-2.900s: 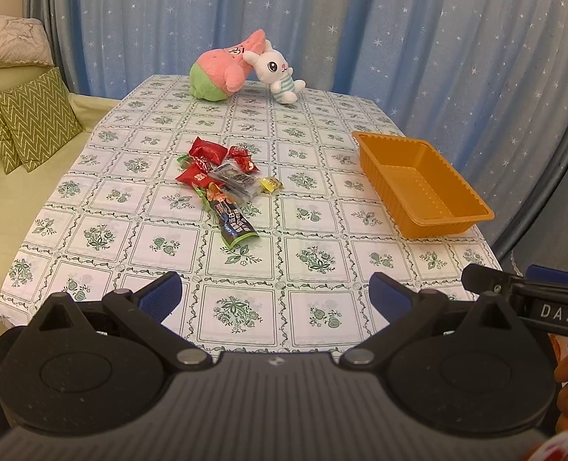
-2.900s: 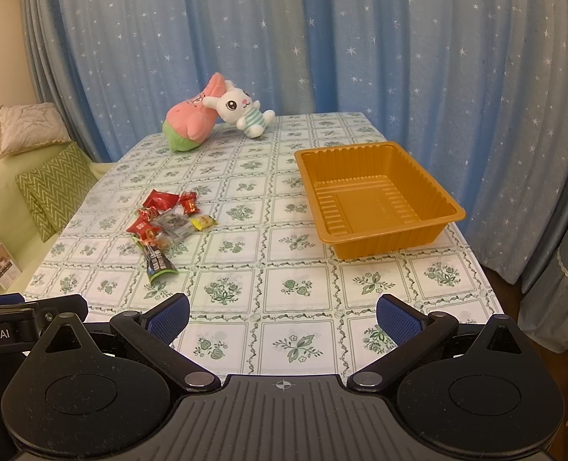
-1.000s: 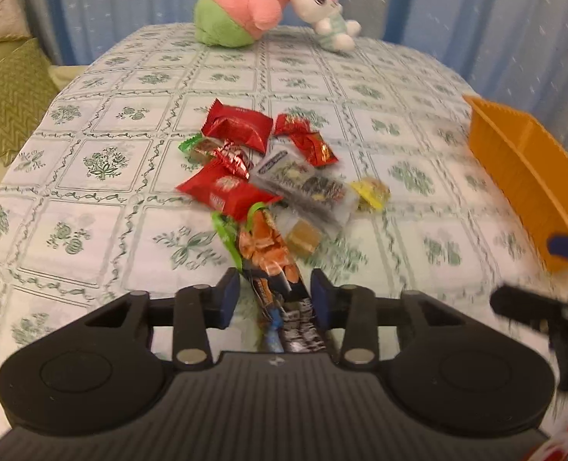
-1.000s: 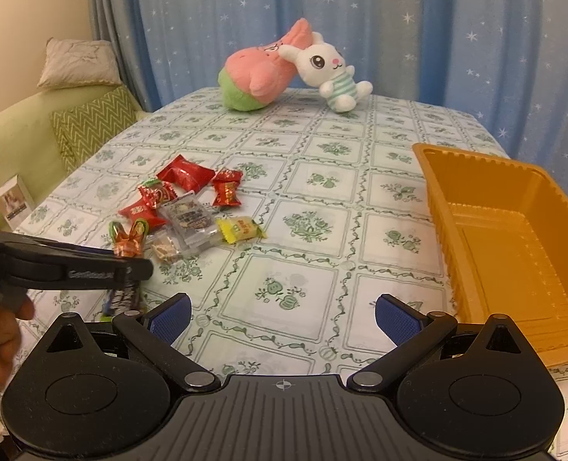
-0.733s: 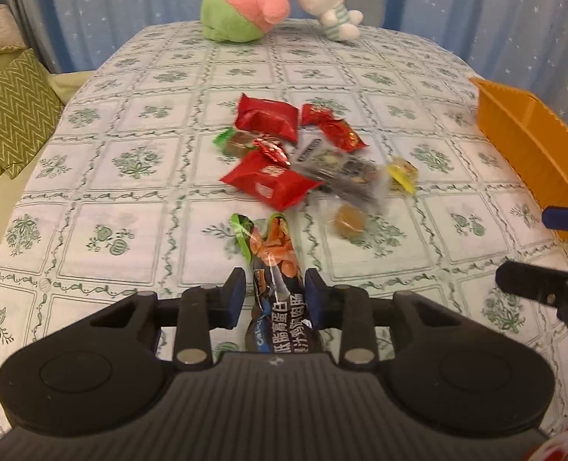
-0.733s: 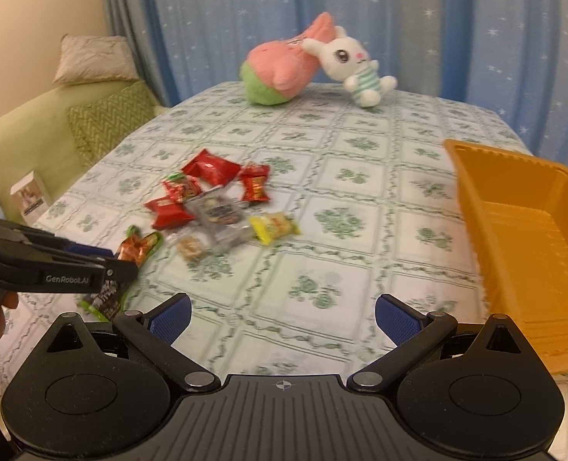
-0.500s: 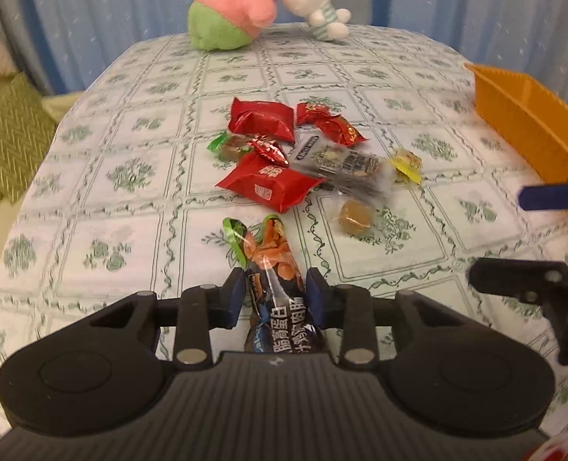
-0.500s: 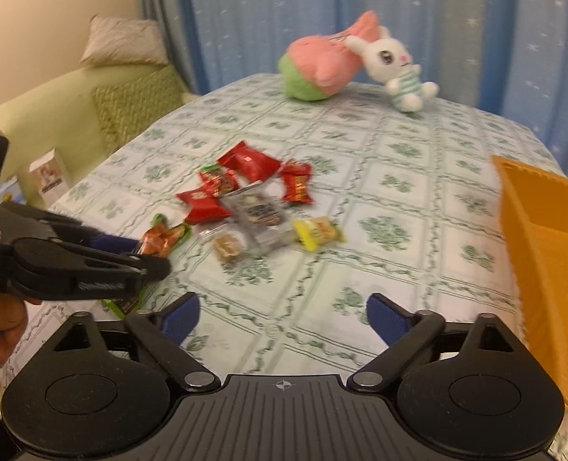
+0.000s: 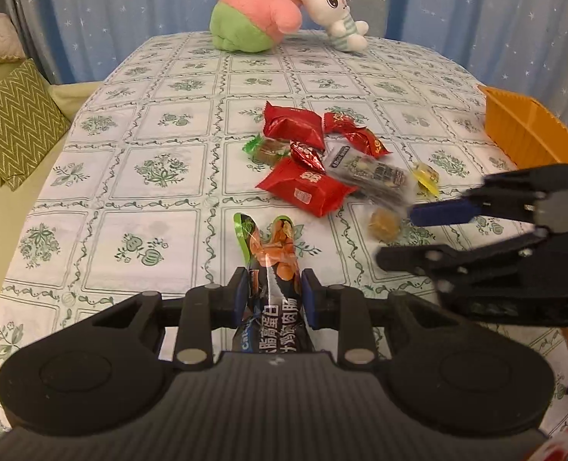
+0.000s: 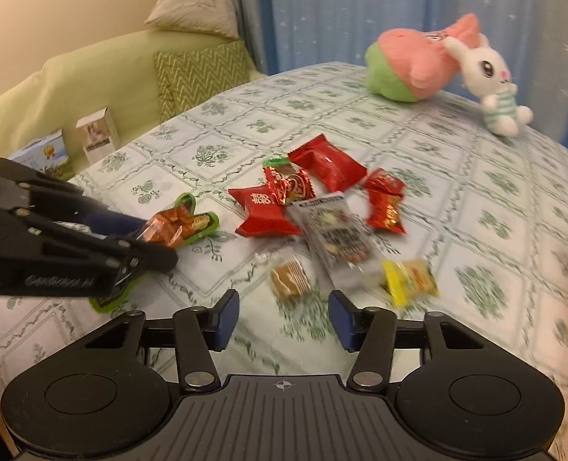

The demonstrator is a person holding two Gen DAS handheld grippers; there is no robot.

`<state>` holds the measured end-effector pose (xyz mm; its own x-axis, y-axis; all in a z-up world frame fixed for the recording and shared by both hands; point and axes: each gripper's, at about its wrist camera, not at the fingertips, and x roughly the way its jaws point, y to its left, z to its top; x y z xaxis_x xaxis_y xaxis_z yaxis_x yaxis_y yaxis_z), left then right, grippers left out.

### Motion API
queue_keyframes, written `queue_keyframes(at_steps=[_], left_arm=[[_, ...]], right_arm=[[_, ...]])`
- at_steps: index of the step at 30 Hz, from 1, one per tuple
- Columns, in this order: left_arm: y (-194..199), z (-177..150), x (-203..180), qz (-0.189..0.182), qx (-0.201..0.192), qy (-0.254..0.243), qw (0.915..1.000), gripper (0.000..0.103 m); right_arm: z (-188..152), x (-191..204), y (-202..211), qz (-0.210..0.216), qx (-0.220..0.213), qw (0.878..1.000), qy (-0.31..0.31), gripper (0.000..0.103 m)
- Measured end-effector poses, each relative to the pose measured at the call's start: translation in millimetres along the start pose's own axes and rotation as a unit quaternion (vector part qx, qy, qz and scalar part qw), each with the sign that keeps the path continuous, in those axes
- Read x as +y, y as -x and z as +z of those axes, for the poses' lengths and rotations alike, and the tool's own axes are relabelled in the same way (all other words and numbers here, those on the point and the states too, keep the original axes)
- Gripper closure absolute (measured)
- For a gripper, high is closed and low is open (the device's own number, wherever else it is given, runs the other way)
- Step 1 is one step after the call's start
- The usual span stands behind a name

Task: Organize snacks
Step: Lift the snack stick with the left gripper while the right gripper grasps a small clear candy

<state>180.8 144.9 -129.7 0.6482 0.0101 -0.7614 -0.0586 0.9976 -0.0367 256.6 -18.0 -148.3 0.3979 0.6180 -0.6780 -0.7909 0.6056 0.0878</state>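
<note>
Between the blue pads of our left gripper (image 9: 271, 294) we hold a long dark snack packet with orange and green ends (image 9: 272, 265), the jaws clamped on its middle and still pressing in, its far end lying on the green-patterned white tablecloth (image 9: 161, 176). Just beyond it, toward the middle of the table, sits the loose pile of snacks: a red foil pillow pack (image 9: 308, 191), a second red foil pack (image 9: 292, 124) farther off, a clear packet with dark contents (image 9: 372, 173), a small round brown biscuit in clear wrap (image 10: 289, 279) and a yellow wrapped candy (image 10: 410, 280). Our right gripper (image 10: 282, 319) comes in from the right, its jaws closing with nothing between them, the biscuit lying just ahead of the fingertips. At the far right edge stands an orange plastic tray (image 9: 529, 130), well apart from the pile. At the far end of the table lie a pink and green plush toy (image 9: 257, 19) and a white plush rabbit (image 9: 335, 9), touching each other.
</note>
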Motion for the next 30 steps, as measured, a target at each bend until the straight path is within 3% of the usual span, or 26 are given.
queue_keyframes(at_steps=[8, 10, 20, 30], left_arm=[[-0.7, -0.6, -1.4, -0.007, -0.001, 0.005, 1.0, 0.077], [-0.6, -1.5, -2.4, -0.008, 0.0, 0.005, 1.0, 0.077], [4.7, -0.5, -8.5, -0.015, -0.008, 0.008, 0.9998, 0.077], [22.8, 19.0, -55.1, -0.041, -0.03, -0.016, 0.9986, 0.077]], right_arm=[[6.9, -0.2, -18.1, 0.003, -0.007, 1.0, 0.02, 0.066], [7.0, 2.5, -18.2, 0.004, -0.007, 1.0, 0.03, 0.08], [7.1, 9.0, -0.6, -0.004, -0.026, 0.999, 0.023, 0.082], [-1.6, -15.2, 62.4, -0.068, -0.049, 0.996, -0.044, 0.082]])
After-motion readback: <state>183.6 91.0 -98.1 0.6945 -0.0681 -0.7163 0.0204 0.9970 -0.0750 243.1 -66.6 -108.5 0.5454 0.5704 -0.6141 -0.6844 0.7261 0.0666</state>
